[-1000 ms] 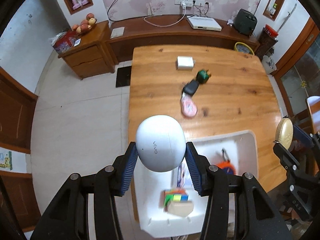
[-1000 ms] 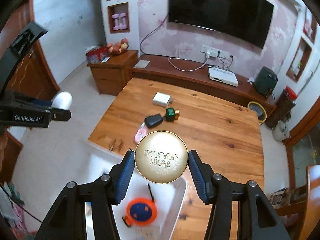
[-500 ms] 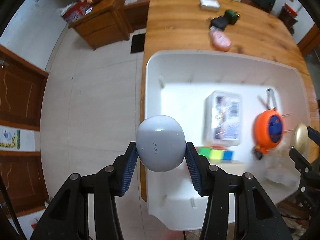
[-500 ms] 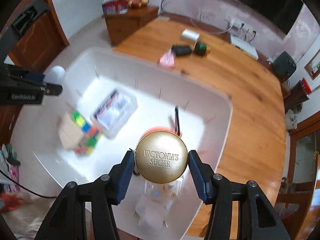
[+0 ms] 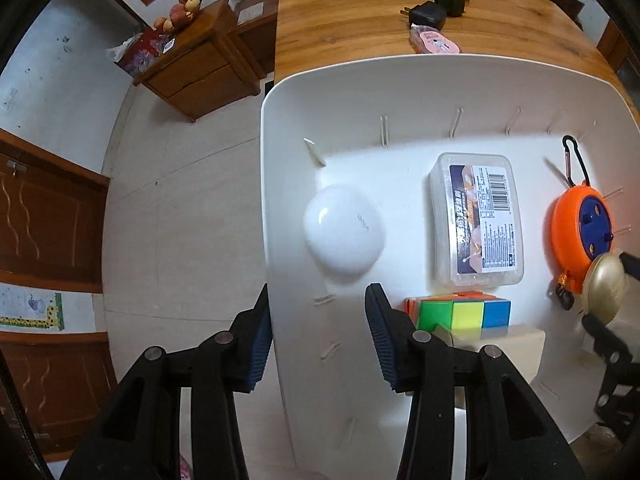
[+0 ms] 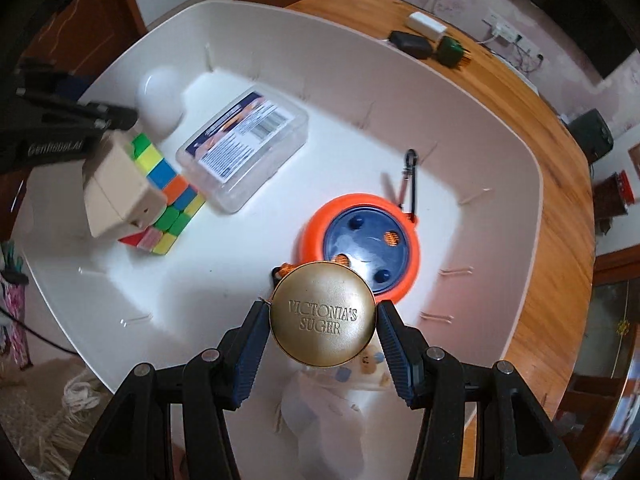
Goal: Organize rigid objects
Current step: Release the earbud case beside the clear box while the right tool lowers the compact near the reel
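A large white bin (image 5: 288, 92) is set on the wooden bench (image 5: 344, 20), and every place below is given relative to it. At its left wall a white egg-shaped case (image 5: 344, 228) is seen, smooth and glossy, with faint grey lettering; whether it rests on the floor of the bin cannot be told. The left gripper (image 5: 318, 330) is held just behind the case, its blue-padded fingers (image 5: 382, 336) spread wide and straddling the left wall, with nothing between them. Toward the middle a clear plastic box (image 5: 476, 220) with a barcode label is laid flat. Nearer the front wall a colour cube (image 5: 460, 314) is placed, with a beige block (image 6: 116, 188) leaned on it. Further right an orange reel (image 6: 360, 244) with a blue centre and a black clip is lodged. Over the right front part a round gold tin (image 6: 323, 314), embossed "VICTORIA'S SUGER", is clamped face-up between the fingers of the right gripper (image 6: 323, 332). Beyond the far wall, chargers (image 5: 430, 14) are left on the bench.
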A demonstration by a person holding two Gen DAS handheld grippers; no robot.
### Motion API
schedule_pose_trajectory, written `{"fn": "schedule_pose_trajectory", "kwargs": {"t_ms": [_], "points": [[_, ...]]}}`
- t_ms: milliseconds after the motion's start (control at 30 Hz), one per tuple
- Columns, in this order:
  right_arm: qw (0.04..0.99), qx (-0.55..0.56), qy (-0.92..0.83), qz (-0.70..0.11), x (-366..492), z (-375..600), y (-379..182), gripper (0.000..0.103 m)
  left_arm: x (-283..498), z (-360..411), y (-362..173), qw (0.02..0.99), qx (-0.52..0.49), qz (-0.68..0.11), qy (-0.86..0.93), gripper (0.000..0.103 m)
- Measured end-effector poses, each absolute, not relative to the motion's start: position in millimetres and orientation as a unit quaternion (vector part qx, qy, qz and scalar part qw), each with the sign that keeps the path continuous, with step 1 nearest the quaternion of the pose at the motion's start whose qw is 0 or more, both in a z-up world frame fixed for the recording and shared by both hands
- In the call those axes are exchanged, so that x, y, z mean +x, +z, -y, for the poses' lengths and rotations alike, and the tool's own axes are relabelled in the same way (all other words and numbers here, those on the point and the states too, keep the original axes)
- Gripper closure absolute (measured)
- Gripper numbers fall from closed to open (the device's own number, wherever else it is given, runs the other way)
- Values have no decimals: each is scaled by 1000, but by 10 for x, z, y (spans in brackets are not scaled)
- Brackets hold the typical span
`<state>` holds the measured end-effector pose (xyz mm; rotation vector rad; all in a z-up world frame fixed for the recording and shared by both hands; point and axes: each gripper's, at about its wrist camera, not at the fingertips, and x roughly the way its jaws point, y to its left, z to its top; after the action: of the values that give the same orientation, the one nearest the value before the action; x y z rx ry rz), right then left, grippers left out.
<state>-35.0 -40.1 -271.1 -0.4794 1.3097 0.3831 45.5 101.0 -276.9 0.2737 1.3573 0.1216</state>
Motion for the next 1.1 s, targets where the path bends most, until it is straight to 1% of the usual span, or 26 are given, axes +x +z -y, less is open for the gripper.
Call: {"fn": "schedule_pose_trajectory", "kwargs": {"t_ms": [233,300,333,400,600,833,933,967,1100], "points": [[738,-244,193,-599,-478,297,-2740,47,444,-965,-2805,773,140,-615,65,56],[735,-244,196,-602,-493,275,-2751,47,447,-976,-2813,775,140,-613,67,55],[734,-244,197,-602,-507,266,-2753,46,447,-973,-2818,775,142,-612,68,54],[736,-245,197,-600,-516,255,-2739,41,446,-953,-2821,776,150,-608,74,54],[740,-236,200,-598,-515,239,-2695,40,415,-845,-2807,779,179,-595,83,48],[743,-223,199,-599,-461,267,-2674,40,378,-740,-2777,778,212,-583,99,44],[745,-219,199,-599,-421,289,-2677,40,308,-627,-2747,782,238,-568,95,34],[745,-217,199,-599,-415,295,-2679,40,269,-561,-2737,785,252,-559,90,33],[747,-213,199,-598,-402,315,-2676,40,194,-402,-2735,786,276,-548,76,32]]}}
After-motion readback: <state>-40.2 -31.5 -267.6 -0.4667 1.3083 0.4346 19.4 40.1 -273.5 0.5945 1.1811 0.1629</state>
